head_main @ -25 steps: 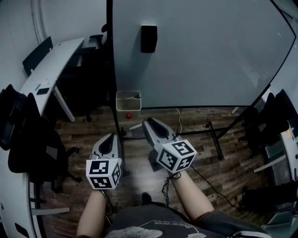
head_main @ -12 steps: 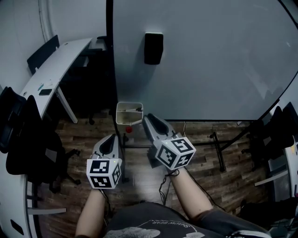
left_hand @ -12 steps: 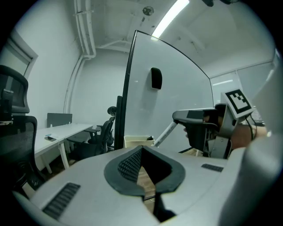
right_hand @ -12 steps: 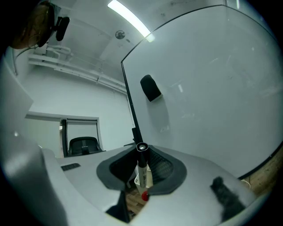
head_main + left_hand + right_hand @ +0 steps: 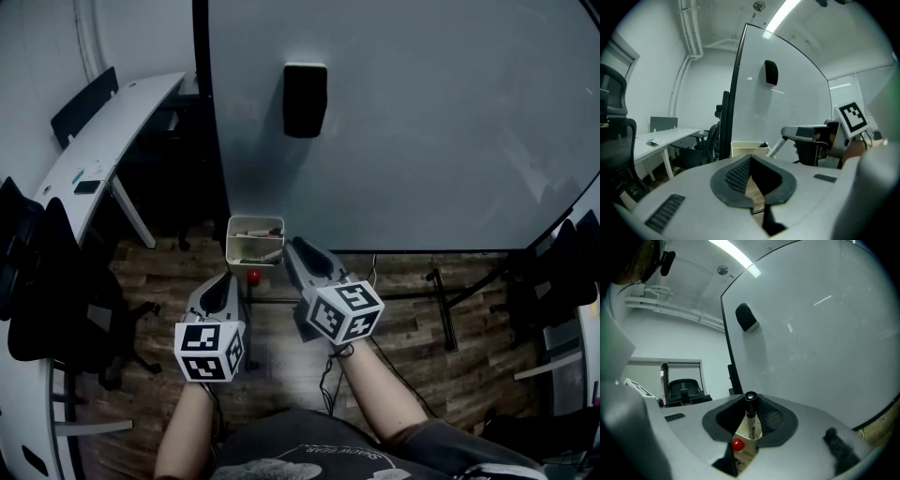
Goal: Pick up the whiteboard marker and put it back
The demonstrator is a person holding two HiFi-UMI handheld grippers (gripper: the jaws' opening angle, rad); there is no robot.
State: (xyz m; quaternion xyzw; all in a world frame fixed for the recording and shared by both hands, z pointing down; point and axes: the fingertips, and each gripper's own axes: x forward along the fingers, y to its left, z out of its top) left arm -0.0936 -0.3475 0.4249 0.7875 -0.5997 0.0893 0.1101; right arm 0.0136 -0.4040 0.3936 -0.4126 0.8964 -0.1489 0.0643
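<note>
Marker (image 5: 751, 422) position: clamped between the jaws of the right gripper (image 5: 751, 404), which are set at a narrow opening and press on the barrel from both sides. In the right gripper view the marker stands nearly upright, with a round black end toward the camera at 12 o'clock and a white barrel with dark print below it. In the left gripper view the same marker (image 5: 775, 146) is a slim white rod projecting from the tip of the right gripper (image 5: 785, 133) toward 7 o'clock, ending just beside a cream open-topped box (image 5: 740, 149). In the head view the right gripper (image 5: 291, 247) points toward 11 o'clock, its tip at the right rim of the box (image 5: 232, 246). The box sits at the lower left corner of the whiteboard (image 5: 422, 122) and holds several pen-shaped items too small to identify. A red ball (image 5: 253, 276) sits just below the box at 6 o'clock; in the right gripper view the ball (image 5: 737, 444) shows below the marker. The left gripper (image 5: 223, 279) is held at 7 o'clock from the box, apart from it; its jaws are drawn together at the tips with nothing between them. A black eraser (image 5: 306, 98) is fixed to the whiteboard at 12 o'clock from the box.
</note>
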